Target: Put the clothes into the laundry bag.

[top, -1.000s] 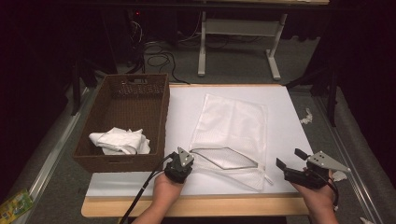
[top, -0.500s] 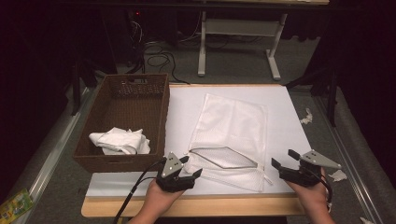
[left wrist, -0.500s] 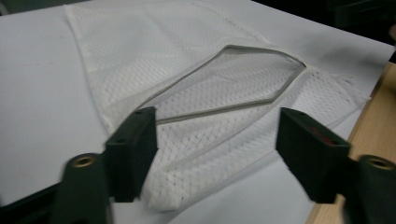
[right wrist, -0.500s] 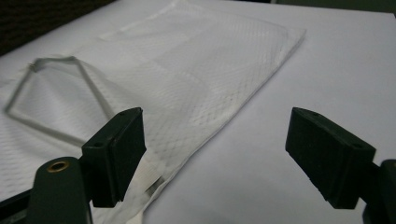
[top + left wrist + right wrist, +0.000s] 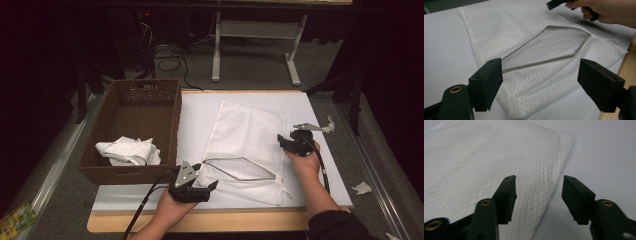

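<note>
The left gripper (image 5: 200, 186) sits low at the near edge of the table (image 5: 200, 115), held in the person's left hand (image 5: 170, 210), its grey three-cornered plate on top and its cable trailing off toward the bottom of the high view. Its jaws have just been opening and now stand spread, with nothing pinched between them; in the left gripper view they frame the near corner of the white mesh bag (image 5: 529, 50), above it and apart from the cloth.

The right gripper (image 5: 292, 142) is farther up the table, at the right edge of the mesh bag (image 5: 250, 135). Its jaws have just been closing, yet a clear gap remains between them. In the right gripper view the bag's edge (image 5: 499, 165) runs under that gap, with the bare table top to the right of it; the pads do not press on the cloth.

The bag lies flat on the white table top, roughly in the middle, with its zippered mouth (image 5: 239, 168) pulled open into a long pointed slot near the person's side.

To the left of the bag, just beside it, stands a dark brown wicker basket (image 5: 165, 112). A crumpled white cloth (image 5: 129, 151) lies inside it, toward its near end.

Beyond the table's right edge, small scraps of white paper (image 5: 362, 188) lie on the grey floor.
</note>
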Available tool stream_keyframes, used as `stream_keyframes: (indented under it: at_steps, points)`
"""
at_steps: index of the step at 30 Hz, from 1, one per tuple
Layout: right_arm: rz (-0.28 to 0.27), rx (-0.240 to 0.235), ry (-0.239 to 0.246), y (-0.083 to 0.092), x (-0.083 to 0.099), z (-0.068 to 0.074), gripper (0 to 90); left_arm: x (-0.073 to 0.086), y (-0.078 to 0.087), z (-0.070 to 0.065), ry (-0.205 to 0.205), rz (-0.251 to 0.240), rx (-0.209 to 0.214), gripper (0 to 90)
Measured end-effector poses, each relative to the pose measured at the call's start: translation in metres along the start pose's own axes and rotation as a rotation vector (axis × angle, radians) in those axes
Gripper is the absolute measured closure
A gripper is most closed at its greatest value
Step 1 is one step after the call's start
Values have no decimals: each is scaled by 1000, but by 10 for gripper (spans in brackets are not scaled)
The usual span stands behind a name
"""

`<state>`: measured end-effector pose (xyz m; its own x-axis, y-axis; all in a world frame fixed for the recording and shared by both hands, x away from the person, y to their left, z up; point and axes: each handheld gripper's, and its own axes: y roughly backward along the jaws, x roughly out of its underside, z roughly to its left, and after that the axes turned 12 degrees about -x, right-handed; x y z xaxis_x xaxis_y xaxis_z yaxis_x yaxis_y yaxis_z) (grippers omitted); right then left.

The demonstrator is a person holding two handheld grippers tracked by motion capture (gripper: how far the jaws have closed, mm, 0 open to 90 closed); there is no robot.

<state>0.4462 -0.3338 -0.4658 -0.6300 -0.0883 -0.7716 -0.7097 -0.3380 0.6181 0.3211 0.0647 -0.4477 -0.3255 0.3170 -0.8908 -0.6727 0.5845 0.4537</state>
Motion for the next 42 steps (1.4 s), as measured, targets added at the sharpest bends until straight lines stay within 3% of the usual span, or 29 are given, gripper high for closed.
stream_keyframes:
  at_steps: [5,6,9,13,16,25,26,30,36,39,42]
  points:
    - [62,29,-45,-26,-9,-9,595,-1,4,-1,3,-22,13,206]
    - [71,35,-36,-30,-10,-9,638,-1,5,-1,4,-25,16,206]
    - [92,48,-24,-31,-15,-7,889,0,5,0,4,-29,17,210]
    - [105,56,2,-22,-15,-7,897,-1,5,2,5,-31,10,217]
    - [83,59,3,-6,-9,-14,897,0,3,2,1,-32,-1,222]
    - [68,72,-14,43,31,-33,892,0,2,1,5,-46,10,227]
    - [57,74,-20,48,36,-34,877,-1,3,1,8,-48,18,230]
    - [5,46,-2,66,47,-29,658,0,2,0,-1,-53,17,230]
    - [-53,-28,34,91,53,0,286,0,-1,2,-2,-33,1,209]
    - [-81,-51,87,103,55,18,174,0,-1,2,14,-25,8,200]
    - [-104,-90,128,118,61,38,141,1,0,0,8,-23,9,199]
